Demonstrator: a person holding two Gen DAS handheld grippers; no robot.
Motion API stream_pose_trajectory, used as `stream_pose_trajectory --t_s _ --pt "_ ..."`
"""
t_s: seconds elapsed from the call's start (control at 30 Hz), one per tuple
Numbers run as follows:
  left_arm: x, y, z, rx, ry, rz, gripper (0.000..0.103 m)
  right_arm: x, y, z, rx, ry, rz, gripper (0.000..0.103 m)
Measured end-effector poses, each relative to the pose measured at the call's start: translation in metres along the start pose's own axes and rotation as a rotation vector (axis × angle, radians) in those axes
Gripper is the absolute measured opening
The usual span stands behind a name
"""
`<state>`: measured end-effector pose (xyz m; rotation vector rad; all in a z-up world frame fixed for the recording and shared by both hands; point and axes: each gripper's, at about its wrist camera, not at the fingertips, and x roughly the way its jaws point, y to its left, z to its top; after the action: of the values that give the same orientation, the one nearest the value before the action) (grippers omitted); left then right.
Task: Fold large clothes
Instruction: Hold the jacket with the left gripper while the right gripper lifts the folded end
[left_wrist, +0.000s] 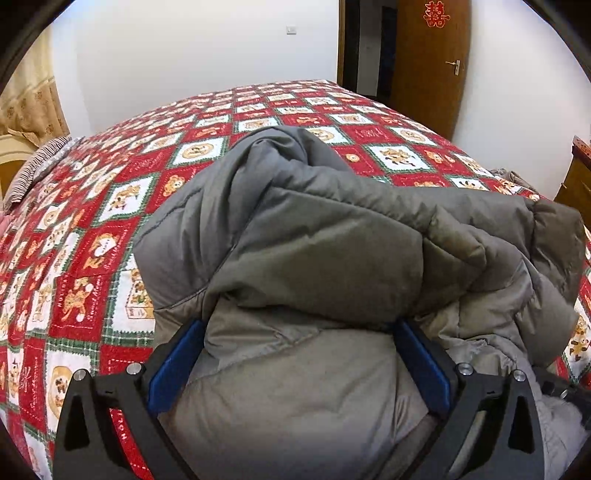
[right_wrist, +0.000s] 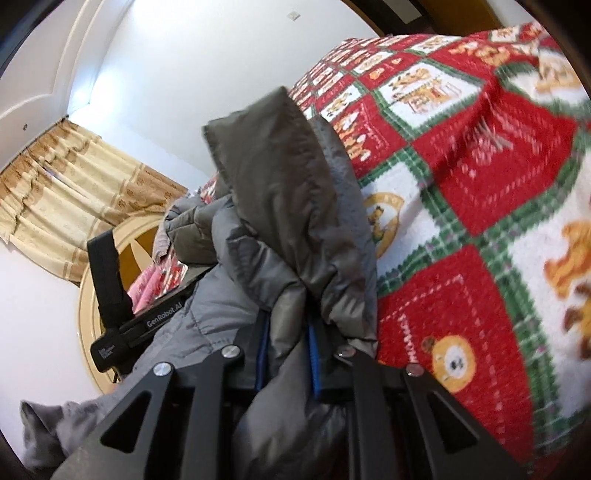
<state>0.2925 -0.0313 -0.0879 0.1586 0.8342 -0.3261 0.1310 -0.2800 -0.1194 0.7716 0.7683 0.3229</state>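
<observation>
Jacket (left_wrist: 314, 236) lies bunched on the bed (left_wrist: 92, 229) — our right gripper (right_wrist: 286, 332) pinches its edge for folding, our left gripper (left_wrist: 295, 328) spread wide, holding nothing.

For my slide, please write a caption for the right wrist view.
Right gripper pinches a fold of the grey padded jacket above the red patchwork bedspread.

The jacket (left_wrist: 314, 240) lies bunched on the bed (left_wrist: 92, 240), at the near side. From the jacket, a door (left_wrist: 428, 62) stands behind the bed at 1 o'clock. A curtain (left_wrist: 29, 99) hangs at 10 o'clock. A cabinet (left_wrist: 576, 177), maybe, sits at 3 o'clock.
</observation>
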Motion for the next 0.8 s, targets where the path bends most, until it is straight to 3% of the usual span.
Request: stream_pose_trajectory --t_s 0.13,0.3,0.43,0.53,0.6,0.7,0.8 --pt "-0.004 0.002 -0.002 -0.004 -0.015 -0.008 0.102 -0.010 0.020 0.023 -0.106 0.025 -0.090 0.029" --pt "-0.005 0.004 -0.002 -0.012 -0.026 -0.016 0.102 -0.024 0.046 0.053 -0.241 -0.055 -0.212 0.067" --pt "-0.006 0.004 -0.002 -0.013 -0.030 -0.016 0.102 -0.014 0.050 0.072 -0.271 -0.062 -0.259 0.068" --pt "-0.006 0.003 -0.002 -0.013 -0.035 -0.012 0.102 0.007 0.041 0.078 -0.257 -0.010 -0.315 0.064" --pt "-0.006 0.002 -0.003 -0.013 -0.038 -0.007 0.102 0.018 0.031 0.077 -0.234 0.011 -0.300 0.046" --pt "-0.006 0.002 -0.003 -0.015 -0.042 0.001 0.102 0.026 0.028 0.073 -0.244 0.019 -0.288 0.036" --pt "-0.006 0.002 -0.003 -0.023 -0.045 0.006 0.102 0.037 0.030 0.067 -0.275 0.034 -0.278 0.035"
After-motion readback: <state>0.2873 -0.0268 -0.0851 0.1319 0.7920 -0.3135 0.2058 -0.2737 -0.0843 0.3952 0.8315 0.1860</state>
